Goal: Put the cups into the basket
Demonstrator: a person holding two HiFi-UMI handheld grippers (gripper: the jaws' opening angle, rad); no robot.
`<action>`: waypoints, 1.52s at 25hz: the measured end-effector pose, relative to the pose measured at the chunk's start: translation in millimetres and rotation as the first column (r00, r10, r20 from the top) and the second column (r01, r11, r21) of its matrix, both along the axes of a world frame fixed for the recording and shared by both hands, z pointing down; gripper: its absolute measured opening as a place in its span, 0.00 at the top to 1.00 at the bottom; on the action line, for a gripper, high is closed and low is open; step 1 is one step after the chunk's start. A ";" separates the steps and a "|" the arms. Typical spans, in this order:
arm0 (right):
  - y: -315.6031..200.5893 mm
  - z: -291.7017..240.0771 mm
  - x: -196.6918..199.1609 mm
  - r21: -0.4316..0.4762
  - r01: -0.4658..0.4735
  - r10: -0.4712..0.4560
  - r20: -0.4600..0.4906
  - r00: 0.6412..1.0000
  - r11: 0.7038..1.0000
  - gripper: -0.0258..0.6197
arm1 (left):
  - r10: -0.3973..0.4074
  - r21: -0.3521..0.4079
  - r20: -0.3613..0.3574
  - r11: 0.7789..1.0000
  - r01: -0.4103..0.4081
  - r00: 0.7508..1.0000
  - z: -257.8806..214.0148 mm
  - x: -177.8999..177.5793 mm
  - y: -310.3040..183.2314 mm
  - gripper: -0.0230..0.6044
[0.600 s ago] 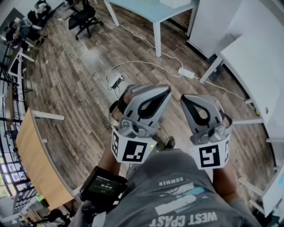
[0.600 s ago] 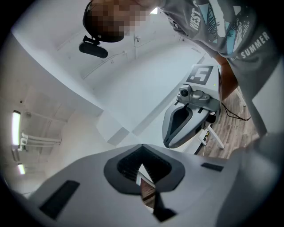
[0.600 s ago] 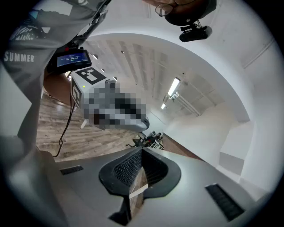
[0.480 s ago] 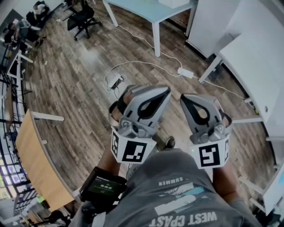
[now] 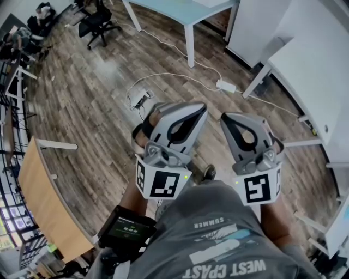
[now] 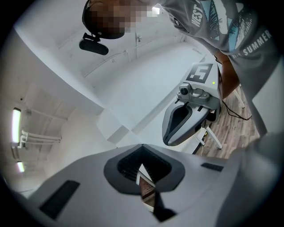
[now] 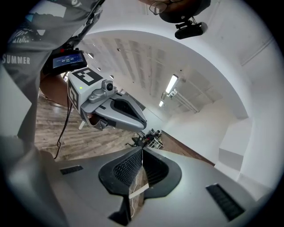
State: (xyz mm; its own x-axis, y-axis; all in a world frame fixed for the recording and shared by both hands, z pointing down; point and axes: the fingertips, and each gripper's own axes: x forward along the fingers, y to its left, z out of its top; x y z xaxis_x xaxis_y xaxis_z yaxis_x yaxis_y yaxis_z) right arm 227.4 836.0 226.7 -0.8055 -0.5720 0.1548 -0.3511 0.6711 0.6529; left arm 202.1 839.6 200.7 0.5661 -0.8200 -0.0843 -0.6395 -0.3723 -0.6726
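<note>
No cup and no basket appear in any view. In the head view both grippers are held close to the person's chest, side by side above the wooden floor. My left gripper (image 5: pixel 202 108) is shut with nothing between its jaws; its own view shows the jaws (image 6: pixel 142 165) meeting at the tip. My right gripper (image 5: pixel 225 118) is shut too and holds nothing; its jaws (image 7: pixel 141 153) touch. Each gripper view shows the other gripper: the right gripper (image 6: pixel 188 117) and the left gripper (image 7: pixel 116 111).
A light blue table (image 5: pixel 185 12) and an office chair (image 5: pixel 98 24) stand far ahead. White tables (image 5: pixel 311 71) are at the right, a wooden desk (image 5: pixel 43 201) at the left. Cables and a power strip (image 5: pixel 223 85) lie on the floor. A small screen device (image 5: pixel 128 229) hangs at the person's waist.
The head view has drifted slightly, so the floor and furniture sit a little higher and leftward. Both grippers keep the same pose and stay shut.
</note>
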 end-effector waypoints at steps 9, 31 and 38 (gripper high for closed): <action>-2.5 2.5 -19.2 -0.011 -0.009 0.009 0.055 0.998 1.000 0.94 | -0.009 0.012 -0.003 1.000 0.009 1.000 0.6 -15.0 -0.5 0.97; -58.7 31.0 -49.3 0.170 -0.063 0.084 -0.119 0.989 0.983 0.94 | 0.019 0.016 0.186 1.000 -0.022 0.982 45.9 -21.6 -61.5 0.97; -109.4 31.4 -26.1 0.152 -0.023 0.041 -0.116 0.992 0.988 0.94 | -0.010 -0.013 0.204 1.000 0.013 0.979 50.1 2.5 -111.8 0.97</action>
State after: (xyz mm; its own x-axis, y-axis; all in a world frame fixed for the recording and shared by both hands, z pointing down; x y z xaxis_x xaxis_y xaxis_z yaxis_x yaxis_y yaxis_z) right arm 201.3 726.6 258.1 -0.7674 -0.6211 0.1588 -0.2850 0.5524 0.7834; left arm 204.6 727.8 250.8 0.5610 -0.8267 0.0437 -0.4939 -0.3766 -0.7838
